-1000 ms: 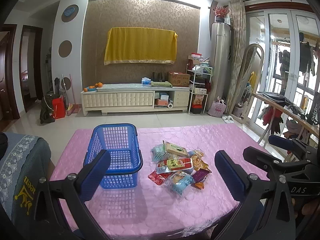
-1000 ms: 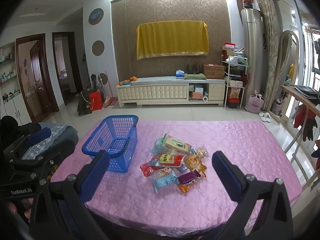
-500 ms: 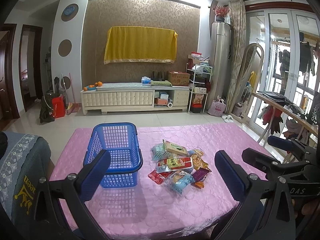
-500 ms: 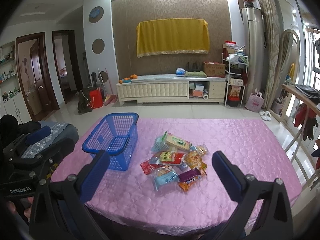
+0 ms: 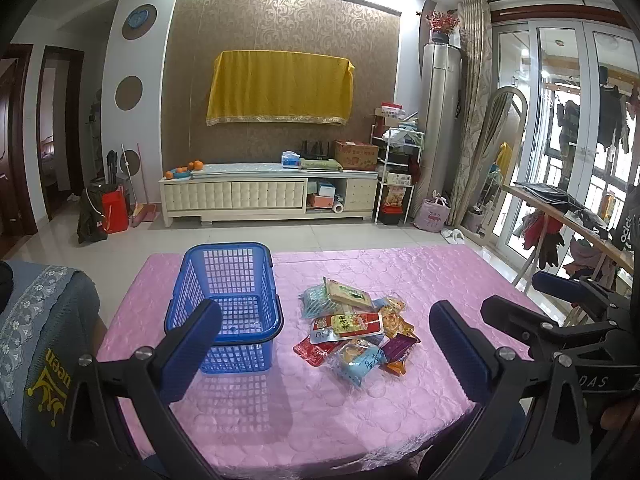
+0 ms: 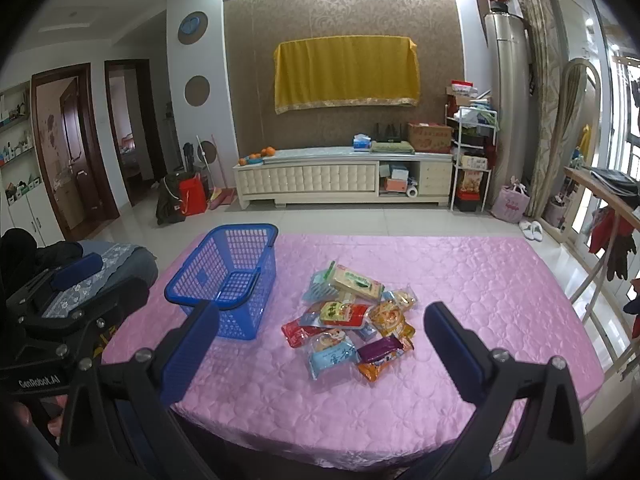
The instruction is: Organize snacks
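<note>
A pile of snack packets [image 5: 354, 330] lies in the middle of the pink-clothed table [image 5: 440, 280]; it also shows in the right wrist view [image 6: 352, 320]. An empty blue plastic basket [image 5: 228, 300] stands to its left, also in the right wrist view [image 6: 228, 280]. My left gripper [image 5: 326, 344] is open and empty, held above the table's near edge. My right gripper [image 6: 322, 344] is open and empty, short of the pile. Each gripper shows at the edge of the other's view.
A chair with a grey cover [image 5: 36, 344] stands at the table's left. A wooden rack [image 5: 560, 216] with hanging clothes stands to the right. A white TV cabinet [image 5: 268, 196] is against the far wall.
Both grippers have crept slightly forward toward the table. Basket and snacks have not moved.
</note>
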